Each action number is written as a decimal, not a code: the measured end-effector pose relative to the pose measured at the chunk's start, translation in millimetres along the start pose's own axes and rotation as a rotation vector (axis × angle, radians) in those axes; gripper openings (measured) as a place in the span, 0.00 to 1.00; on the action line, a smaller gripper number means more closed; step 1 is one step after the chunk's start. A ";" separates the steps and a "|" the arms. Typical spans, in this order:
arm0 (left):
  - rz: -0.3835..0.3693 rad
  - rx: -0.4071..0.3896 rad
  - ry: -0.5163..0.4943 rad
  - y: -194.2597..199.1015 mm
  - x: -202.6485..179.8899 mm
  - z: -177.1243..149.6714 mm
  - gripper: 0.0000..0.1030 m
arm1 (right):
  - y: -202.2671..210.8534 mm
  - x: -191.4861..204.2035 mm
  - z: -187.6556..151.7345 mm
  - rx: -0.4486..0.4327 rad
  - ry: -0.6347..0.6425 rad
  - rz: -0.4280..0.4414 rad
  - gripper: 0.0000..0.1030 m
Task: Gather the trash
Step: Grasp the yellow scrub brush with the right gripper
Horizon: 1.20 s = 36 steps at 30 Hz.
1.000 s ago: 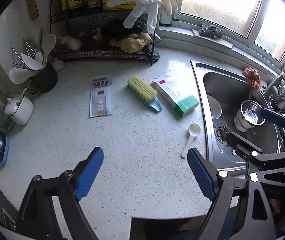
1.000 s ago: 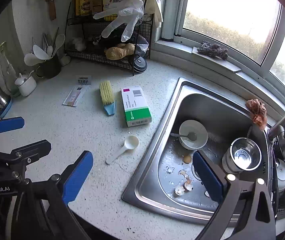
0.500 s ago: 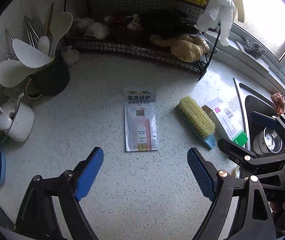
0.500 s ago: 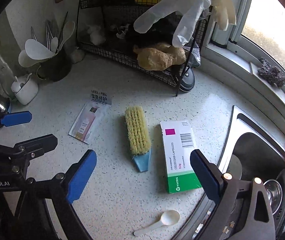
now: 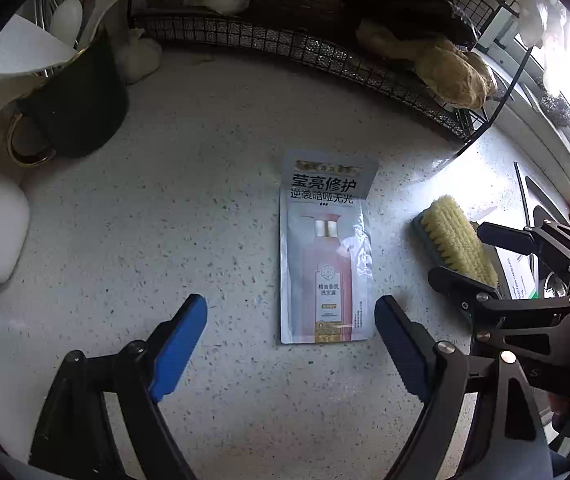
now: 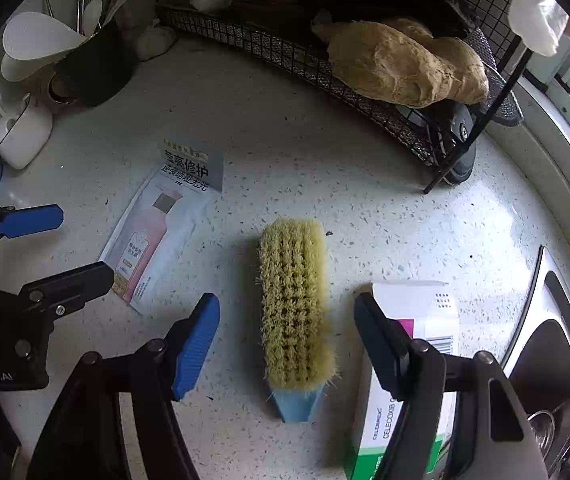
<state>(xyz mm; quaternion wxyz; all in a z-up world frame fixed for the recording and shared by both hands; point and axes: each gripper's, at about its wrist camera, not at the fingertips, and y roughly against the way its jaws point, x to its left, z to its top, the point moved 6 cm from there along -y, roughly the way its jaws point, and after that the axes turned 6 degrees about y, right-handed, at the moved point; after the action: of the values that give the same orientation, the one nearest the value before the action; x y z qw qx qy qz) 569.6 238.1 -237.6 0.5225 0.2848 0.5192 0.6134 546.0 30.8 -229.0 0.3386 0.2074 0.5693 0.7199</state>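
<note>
A: Our left tongs (image 5: 291, 334) are spread wide and empty over the shampoo sachet (image 5: 325, 256), lying flat mid-frame on the speckled worktop (image 5: 189, 208).

B: Looks light, floppy and slick, so we'd pinch its near edge. Right tongs (image 6: 287, 326) gape too, straddling the scrub brush (image 6: 295, 304); wire rack (image 6: 325, 64) crowds the top.

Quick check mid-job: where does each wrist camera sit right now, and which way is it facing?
Left wrist: on the left gripper, over the counter, facing the sachet; its open blue fingers and the right gripper show.
Right wrist: on the right gripper, facing the brush and the box; its open fingers and the left gripper show.
Shared: sachet, brush, wire rack.
</note>
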 end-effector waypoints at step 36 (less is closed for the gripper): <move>-0.073 0.052 -0.499 -9.2 -53.4 80.9 0.82 | 27.4 -8.2 -20.6 -0.069 -0.293 0.052 0.34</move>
<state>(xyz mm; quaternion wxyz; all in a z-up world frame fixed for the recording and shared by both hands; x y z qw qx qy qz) 660.6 214.8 -211.6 0.6489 0.4218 0.3997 0.4911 530.7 7.6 -207.5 0.4064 0.3132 0.4833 0.7094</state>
